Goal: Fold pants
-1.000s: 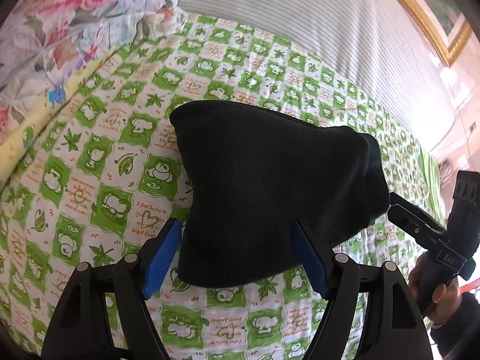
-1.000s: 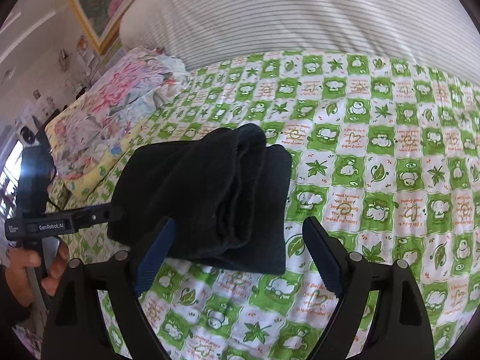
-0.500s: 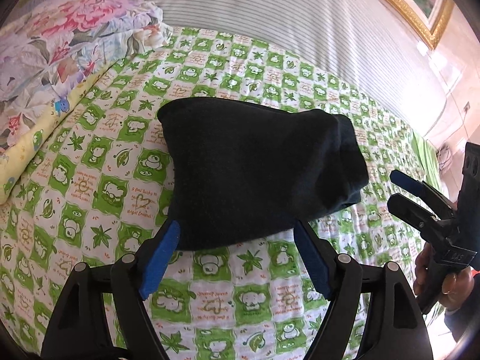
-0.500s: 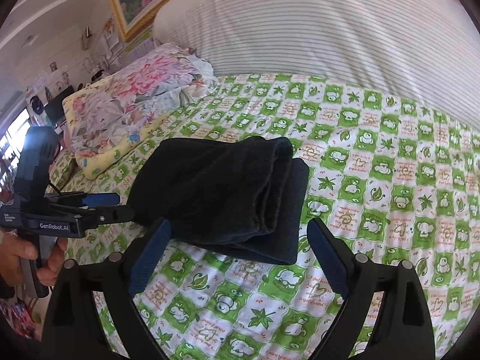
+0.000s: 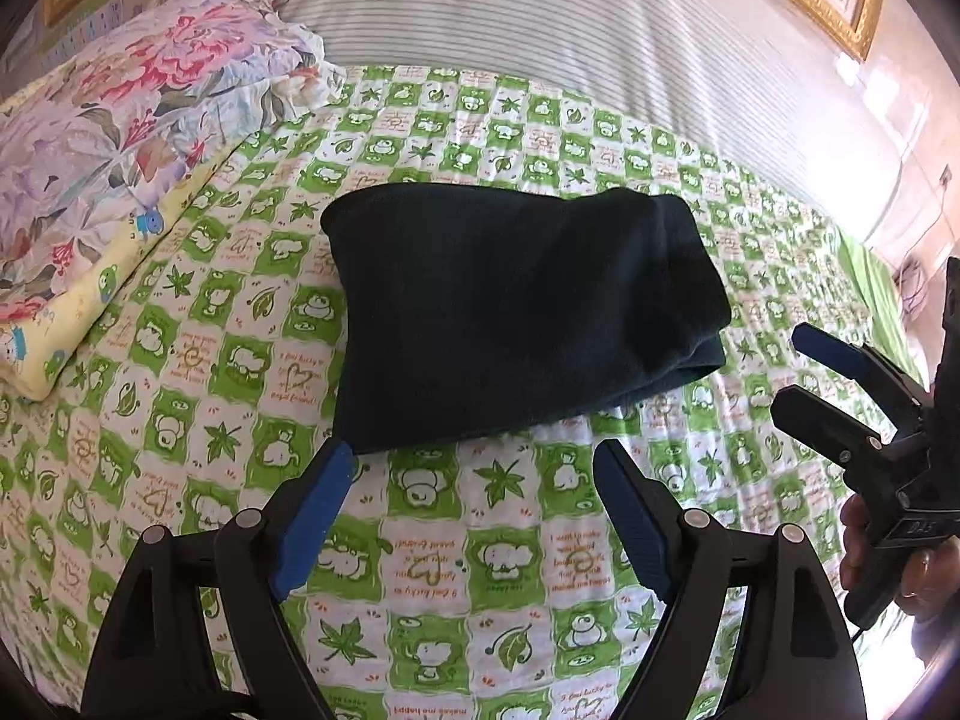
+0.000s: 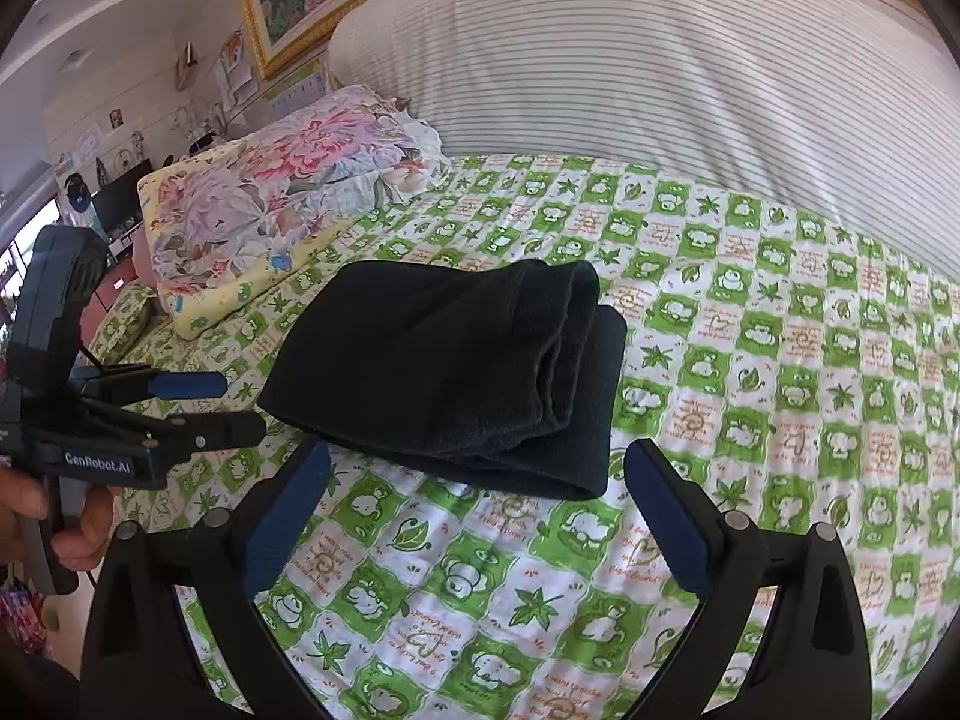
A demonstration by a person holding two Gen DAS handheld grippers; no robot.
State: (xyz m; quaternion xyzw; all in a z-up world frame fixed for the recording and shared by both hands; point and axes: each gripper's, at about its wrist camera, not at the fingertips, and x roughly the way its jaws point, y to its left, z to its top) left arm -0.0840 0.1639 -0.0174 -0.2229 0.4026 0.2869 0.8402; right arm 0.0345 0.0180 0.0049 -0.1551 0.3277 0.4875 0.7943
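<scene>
With the pants (image 5: 510, 312) lying folded on the bed sheet (image 5: 420, 570), our left gripper (image 5: 474, 474) and right gripper (image 6: 480, 468), jaws just widened and empty, seem finished, needing only withdrawal.

left hand-held gripper (image 5: 474, 474): jaws just opening, wide, empty | right hand-held gripper (image 6: 480, 474): same

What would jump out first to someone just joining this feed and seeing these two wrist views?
The folded black fabric pants stand out first, lying as a compact dark bundle in the middle of the green-and-white checked cartoon-print bedsheet. Next come the two black claws with blue pads, the left claw and the right claw, both open, just short of the bundle and not touching it. A pink floral pillow sits at the bed's left.
</scene>
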